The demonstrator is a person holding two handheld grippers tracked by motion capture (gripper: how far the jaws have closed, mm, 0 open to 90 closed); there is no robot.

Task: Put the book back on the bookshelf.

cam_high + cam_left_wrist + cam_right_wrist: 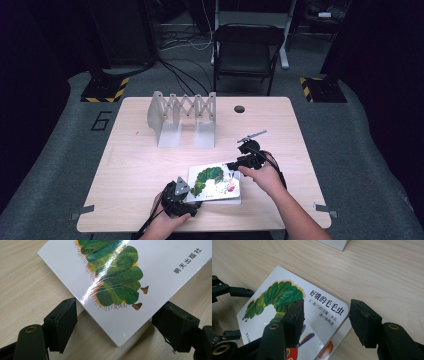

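A thin white picture book with a green caterpillar on its glossy cover (215, 182) lies flat on the light wooden worktop (135, 165), near the front edge, a little right of the middle. The left gripper (186, 196) is at the book's near left corner, held low by the person's left hand (167, 222). In the left gripper view its two black fingers (62, 322) stand open, one on each side of that corner (120, 338): the corner points in between them, the left finger is on the bare wood just beside one edge, and the right finger (175, 326) is just beside the other edge; I cannot tell if it touches. The right gripper (231, 165) comes in at the book's far right corner, with the right hand (260, 177) behind it. In the right gripper view its fingers are also open: the left one (293, 321) hangs over the cover, above the caterpillar and the red and purple shapes, and the right one (364, 322) is off the book, just beside the rounded corner over the wood. The pads do not press on the book. Farther back on the worktop stands a grey metal folding rack with crossed bars (182, 117), well apart from the book.
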